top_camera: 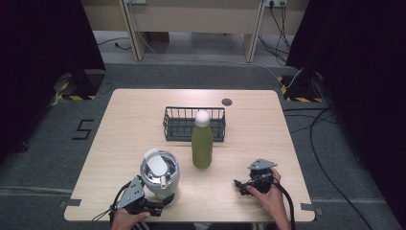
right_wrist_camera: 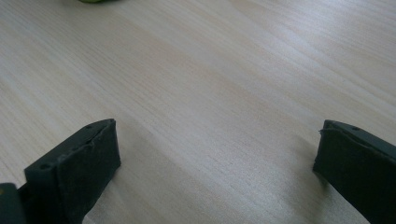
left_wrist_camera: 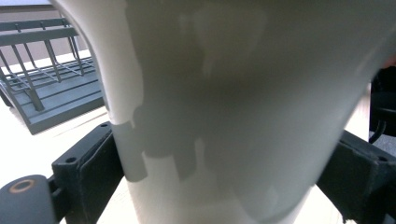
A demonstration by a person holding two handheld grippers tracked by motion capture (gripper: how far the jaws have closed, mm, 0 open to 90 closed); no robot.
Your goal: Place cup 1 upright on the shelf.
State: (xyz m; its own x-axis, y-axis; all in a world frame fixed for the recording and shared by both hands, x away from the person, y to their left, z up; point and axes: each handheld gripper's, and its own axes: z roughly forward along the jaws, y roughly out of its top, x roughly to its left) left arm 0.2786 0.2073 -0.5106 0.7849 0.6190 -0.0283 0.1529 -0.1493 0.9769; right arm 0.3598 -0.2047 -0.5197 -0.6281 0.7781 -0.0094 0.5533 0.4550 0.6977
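White tumbler [top_camera: 160, 178] with a steel rim and a white lid, standing upright low in the frame, left of centre, near the front edge of the wooden table [top_camera: 129, 120]. Gripped at its lower body by the left gripper [top_camera: 165, 201], coming in from the lower left corner in the person's left hand [top_camera: 125, 220]. Seen up close in the left gripper view as a wide white wall [left_wrist_camera: 233, 107], with a black jaw pressed against each side.

Just right of the tumbler, near the centre of the frame, a green bottle [top_camera: 202, 140] with a white cap, upright and apart from it. Directly behind the bottle, a dark wire basket [top_camera: 172, 125]. Further up, near the table's far edge, a small dark round disc [top_camera: 227, 101].

Lower right of the frame: right gripper [top_camera: 239, 184] held in the right hand [top_camera: 272, 199], low over the tabletop. Jaws spread wide in the right gripper view, bare wood [right_wrist_camera: 210, 93] between them, a sliver of green at the top edge.
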